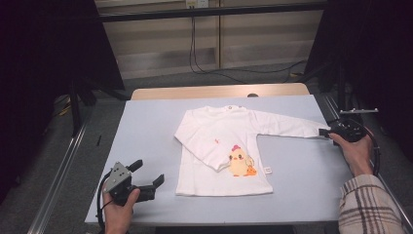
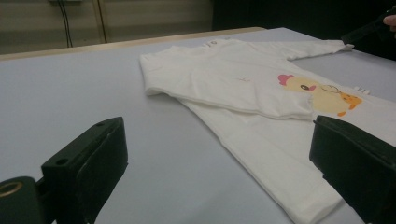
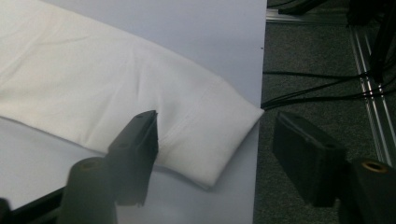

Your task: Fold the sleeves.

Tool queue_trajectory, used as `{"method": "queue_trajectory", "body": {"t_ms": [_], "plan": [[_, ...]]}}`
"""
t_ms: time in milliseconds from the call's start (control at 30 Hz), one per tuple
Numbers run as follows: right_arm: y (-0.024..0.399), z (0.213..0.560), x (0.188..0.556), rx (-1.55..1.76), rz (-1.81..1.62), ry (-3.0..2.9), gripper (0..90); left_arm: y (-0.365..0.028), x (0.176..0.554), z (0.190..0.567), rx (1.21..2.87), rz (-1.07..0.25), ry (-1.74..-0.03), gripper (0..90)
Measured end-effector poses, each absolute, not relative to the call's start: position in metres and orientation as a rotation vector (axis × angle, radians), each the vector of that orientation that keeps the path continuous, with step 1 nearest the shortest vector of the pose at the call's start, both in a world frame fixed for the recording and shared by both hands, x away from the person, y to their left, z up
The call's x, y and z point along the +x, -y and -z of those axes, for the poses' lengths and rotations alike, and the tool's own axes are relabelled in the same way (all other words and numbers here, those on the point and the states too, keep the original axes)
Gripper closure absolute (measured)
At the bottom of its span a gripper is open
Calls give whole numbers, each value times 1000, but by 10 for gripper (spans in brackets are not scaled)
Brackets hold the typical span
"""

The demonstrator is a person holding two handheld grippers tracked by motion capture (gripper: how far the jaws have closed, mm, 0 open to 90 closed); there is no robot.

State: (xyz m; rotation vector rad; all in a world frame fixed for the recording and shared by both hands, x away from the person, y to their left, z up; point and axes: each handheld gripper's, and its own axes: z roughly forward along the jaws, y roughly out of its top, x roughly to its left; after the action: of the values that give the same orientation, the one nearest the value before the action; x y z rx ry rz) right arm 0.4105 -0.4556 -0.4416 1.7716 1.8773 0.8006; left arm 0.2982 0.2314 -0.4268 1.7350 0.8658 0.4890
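Jaws spread on both: your right gripper (image 3: pixel 215 154) straddles the cuff of the white long-sleeved chick-print shirt (image 1: pixel 221 146), lying flat mid-surface (image 1: pixel 146 122); left gripper (image 1: pixel 139 181) hovers empty. Go lower, clamp cuff only, not the mat.

This looks like a lab or recording rig, not a home: a plain pale-blue table (image 1: pixel 146 146) stands on grey carpet (image 1: pixel 63 161), hemmed in by black curtains (image 1: pixel 44 44) on both sides. Metal rails (image 1: pixel 58 175) run along the floor, black cables (image 1: pixel 204 63) trail across it, and a dark bar (image 1: pixel 204 12) spans the beige back wall (image 1: pixel 160 39).
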Motion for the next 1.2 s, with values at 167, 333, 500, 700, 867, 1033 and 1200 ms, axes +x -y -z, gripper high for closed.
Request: {"method": "queue_trajectory", "body": {"t_ms": [167,333,500,700,867,1033,1200], "plan": [[456,445,412,1791,-782,-1880,424,-232,298,427,1738,-494,-861,42],[456,449,412,1826,-764,-1874,456,-231,297,427,1750,-495,-857,42],[455,452,413,1855,-771,-1851,468,-230,298,427,1749,-486,-854,42],[457,454,413,1900,-800,-1818,477,-230,297,426,1742,-486,-853,39],[456,454,411,1891,-800,-1808,484,-231,297,426,1745,-490,-849,39],[447,452,412,1808,-713,-1825,534,-231,297,426,1743,-489,-848,39],[447,451,413,1819,-752,-1840,632,-231,296,425,1743,-486,-845,39]]}}
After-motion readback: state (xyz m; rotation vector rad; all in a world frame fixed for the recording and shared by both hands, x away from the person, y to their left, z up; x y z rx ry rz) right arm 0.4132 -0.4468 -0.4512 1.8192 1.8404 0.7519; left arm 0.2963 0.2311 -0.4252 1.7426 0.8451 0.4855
